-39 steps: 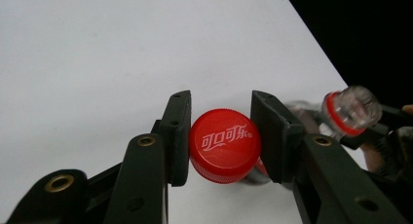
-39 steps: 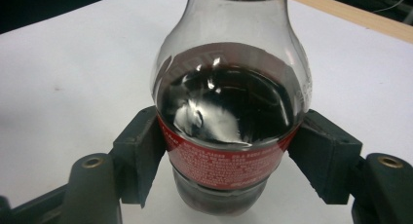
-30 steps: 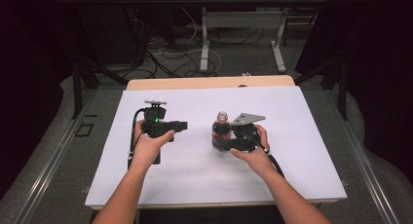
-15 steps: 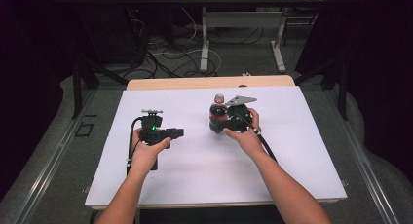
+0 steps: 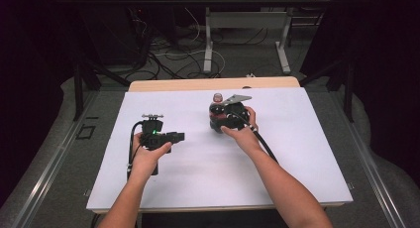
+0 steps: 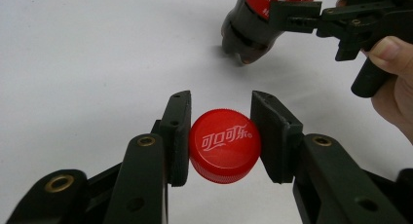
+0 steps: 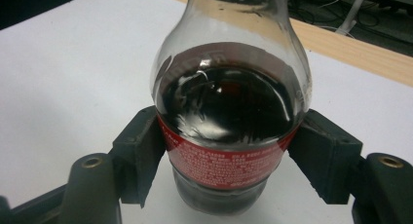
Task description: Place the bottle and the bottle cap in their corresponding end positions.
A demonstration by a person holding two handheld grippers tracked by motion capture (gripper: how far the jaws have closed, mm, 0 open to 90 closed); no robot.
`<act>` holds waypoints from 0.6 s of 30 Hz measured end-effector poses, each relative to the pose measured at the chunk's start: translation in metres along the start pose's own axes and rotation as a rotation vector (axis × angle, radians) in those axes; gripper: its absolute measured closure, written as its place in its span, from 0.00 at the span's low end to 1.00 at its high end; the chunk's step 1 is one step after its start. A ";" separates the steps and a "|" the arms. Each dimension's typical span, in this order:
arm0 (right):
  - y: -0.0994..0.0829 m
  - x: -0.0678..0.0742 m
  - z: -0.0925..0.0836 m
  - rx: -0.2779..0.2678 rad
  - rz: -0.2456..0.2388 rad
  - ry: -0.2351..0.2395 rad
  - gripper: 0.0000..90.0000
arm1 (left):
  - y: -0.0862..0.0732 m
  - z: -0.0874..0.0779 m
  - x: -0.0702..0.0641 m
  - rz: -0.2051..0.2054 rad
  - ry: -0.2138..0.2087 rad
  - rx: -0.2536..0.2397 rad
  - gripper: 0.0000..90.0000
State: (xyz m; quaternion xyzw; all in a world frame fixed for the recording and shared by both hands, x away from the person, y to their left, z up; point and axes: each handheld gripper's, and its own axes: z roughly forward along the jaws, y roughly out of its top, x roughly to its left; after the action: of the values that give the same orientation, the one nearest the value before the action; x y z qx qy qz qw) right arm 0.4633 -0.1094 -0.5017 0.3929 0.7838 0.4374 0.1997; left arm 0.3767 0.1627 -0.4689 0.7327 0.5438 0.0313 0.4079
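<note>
A red bottle cap point(image 6: 224, 146) with white lettering sits between the jaws of my left gripper point(image 6: 220, 104), which is shut on its sides just above the white table. In the high view the left gripper point(image 5: 176, 137) is at centre left, pointing right. My right gripper point(image 7: 231, 146) is shut on the red label of a cola bottle point(image 7: 229, 112) with dark drink in it. The bottle point(image 5: 216, 111) stands upright at the far middle of the table, with the right gripper point(image 5: 220, 120) around it. From the left gripper view the bottle's base point(image 6: 248, 31) rests on the table.
The white table top point(image 5: 297, 153) has a wooden strip point(image 5: 198, 84) along its far edge. Beyond it are cables and the legs of another table point(image 5: 208, 44) on a dark floor. Both forearms come in from the bottom of the high view.
My right gripper has carried the bottle away from the person toward the far edge and slightly left. The left gripper, with the cap, has sunk a little toward the table.
</note>
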 end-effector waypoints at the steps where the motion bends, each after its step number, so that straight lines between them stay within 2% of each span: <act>1: -0.002 0.001 0.001 0.000 0.001 0.005 0.34 | 0.000 0.000 0.000 -0.002 -0.004 0.008 0.68; 7: -0.013 0.003 0.008 0.009 -0.013 -0.007 0.34 | -0.002 0.002 0.000 -0.002 0.002 0.006 0.68; 11: -0.019 0.003 0.006 -0.031 0.014 -0.006 0.33 | -0.002 0.003 0.000 0.001 0.002 0.017 0.68; 18: -0.022 0.006 0.006 -0.035 -0.003 -0.014 0.32 | -0.004 0.008 -0.003 0.012 0.005 0.025 0.68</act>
State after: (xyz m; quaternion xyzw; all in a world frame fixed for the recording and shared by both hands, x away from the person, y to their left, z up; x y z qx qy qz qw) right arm 0.4537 -0.1081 -0.5227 0.3914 0.7752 0.4480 0.2124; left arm 0.3763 0.1561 -0.4753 0.7411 0.5406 0.0289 0.3971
